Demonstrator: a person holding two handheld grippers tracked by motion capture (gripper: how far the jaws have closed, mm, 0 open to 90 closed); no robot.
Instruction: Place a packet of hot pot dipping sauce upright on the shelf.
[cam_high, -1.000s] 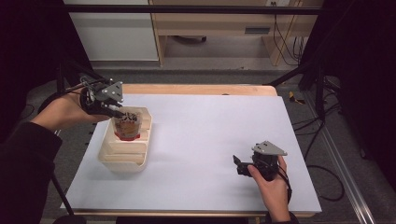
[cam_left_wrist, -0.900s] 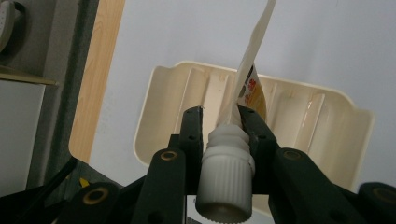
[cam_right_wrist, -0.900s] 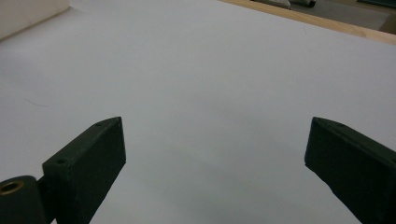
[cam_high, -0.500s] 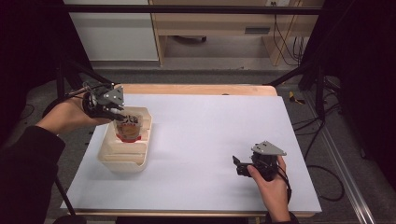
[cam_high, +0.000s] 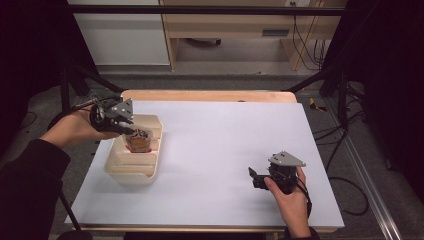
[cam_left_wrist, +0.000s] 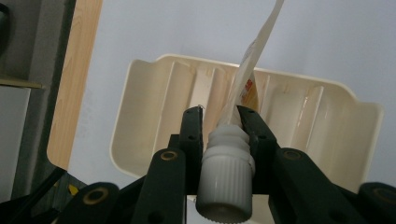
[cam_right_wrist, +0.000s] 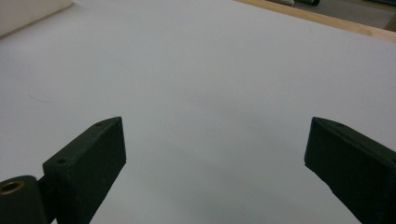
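Spreading across most of the high view, the white tabletop (cam_high: 225, 150) carries a cream ribbed tray (cam_high: 131, 167) near its left edge, while the right half lies bare. The left tool (cam_high: 131, 131) hangs over the tray's far end, and in the left gripper view its jaws are clenched on the white threaded neck of a spouted pouch (cam_left_wrist: 243, 88), just under the screw cap (cam_left_wrist: 225, 186); the flat body of the pouch dangles away from the jaws above the tray's ribs, apparently lifted clear of them, though contact at its lower end cannot be ruled out. The right tool (cam_high: 256, 178) sits low at the near right, well apart from the tray, jaws spread wide and released, holding nothing. The risk, as I judge it, lies in that narrow grip: the neck is smooth and round, so a quick swing could let the pouch twist or slip out, or its hanging body could catch a rib and drag the light tray
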